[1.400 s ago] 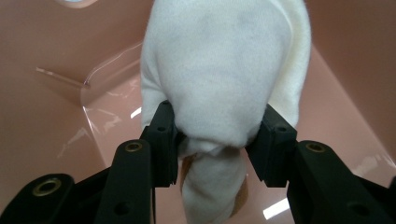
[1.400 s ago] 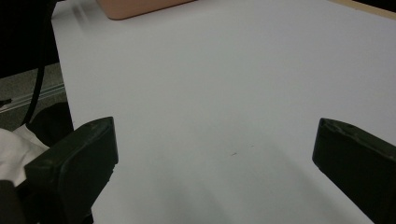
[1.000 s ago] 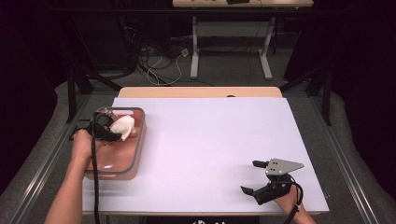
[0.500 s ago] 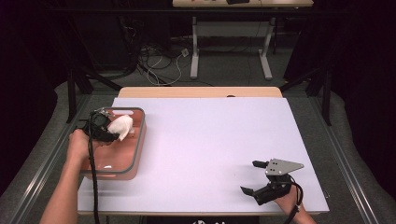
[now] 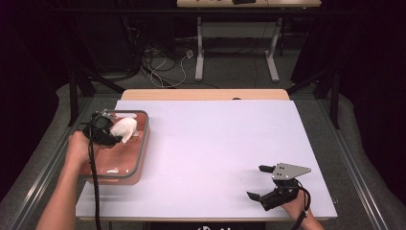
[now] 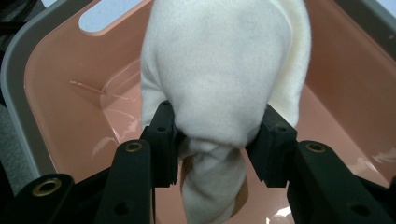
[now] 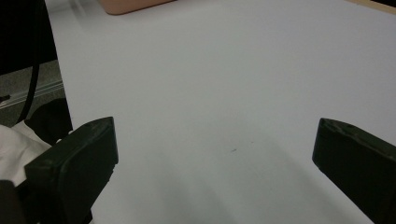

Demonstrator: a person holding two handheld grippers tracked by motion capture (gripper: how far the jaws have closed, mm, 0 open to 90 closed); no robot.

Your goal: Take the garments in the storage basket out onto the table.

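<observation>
the right claw (image 5: 261,183) rests at the near right corner of the white counter (image 5: 215,143), jaws spread wide with nothing between them, its grey three-cornered plate on top and a hand behind it at the counter's edge. in the right gripper view the two black jaws stand far apart over bare white surface, with a corner of the pink tub at the far top.

across the counter, at its left edge, the left claw (image 5: 117,132) pinches a white cloth (image 5: 125,128) and holds it above the pink tub (image 5: 139,158), a rectangular basin with a grey rim. in the left gripper view the jaws press in on the bunched cloth (image 6: 219,84) from both sides, its bulk swelling beyond them and a tail hanging down between them toward the tub floor (image 6: 84,107), which looks wet and glossy. a black cable trails from the left claw down along the person's forearm.

beyond the counter, a strip of wooden tabletop shows at its far edge; farther back, cables lie on a dark floor beside white table legs.
</observation>
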